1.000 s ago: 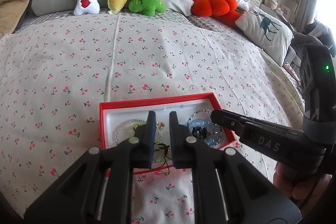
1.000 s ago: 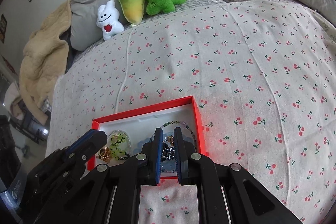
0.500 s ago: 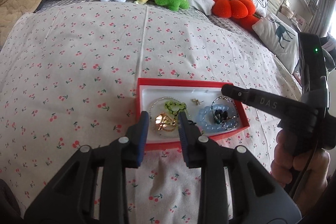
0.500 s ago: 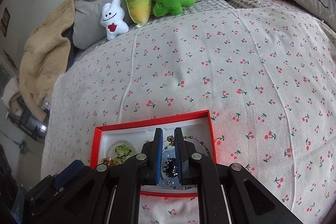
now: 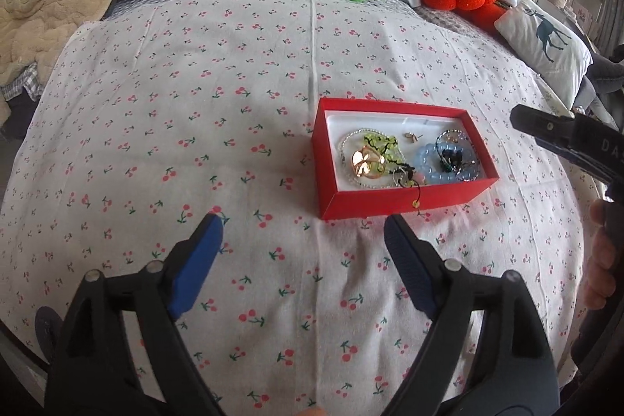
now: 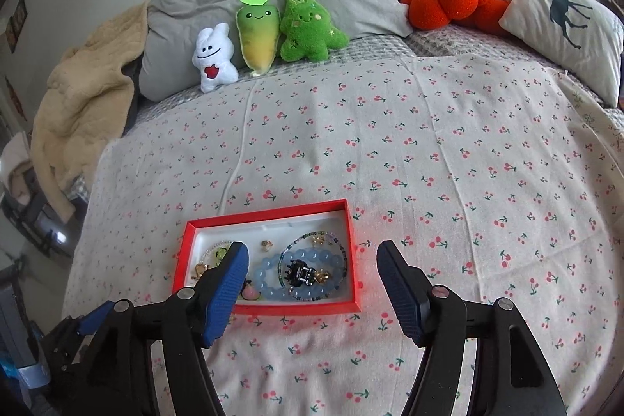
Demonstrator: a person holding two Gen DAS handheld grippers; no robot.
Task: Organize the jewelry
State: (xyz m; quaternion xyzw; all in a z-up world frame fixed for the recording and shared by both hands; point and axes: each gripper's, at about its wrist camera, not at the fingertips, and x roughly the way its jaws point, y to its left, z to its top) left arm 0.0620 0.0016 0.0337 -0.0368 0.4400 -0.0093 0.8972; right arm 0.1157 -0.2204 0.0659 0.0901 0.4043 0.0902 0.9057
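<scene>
One shallow red cardboard box with a white lining (image 5: 394, 199) lies on the cherry-print bedsheet (image 5: 195, 104), long axis across the bed, parallel to the pillows. Contents: one pale blue chunky bead bracelet (image 6: 273, 279), one thin multicoloured bead strand (image 6: 331, 240), one black claw clip (image 6: 300, 273), one gold flower brooch (image 5: 364, 162), one green-and-clear bead piece (image 5: 380, 143); smaller charms uncountable. Three plush toys: white rabbit (image 6: 212, 59), green-yellow radish (image 6: 257, 32), green tree (image 6: 308, 26). Left gripper (image 5: 304, 236): jaws opening, nothing between them, just in front of the box. Right gripper (image 6: 312, 260): jaws opening, empty, above the box's near end.
</scene>
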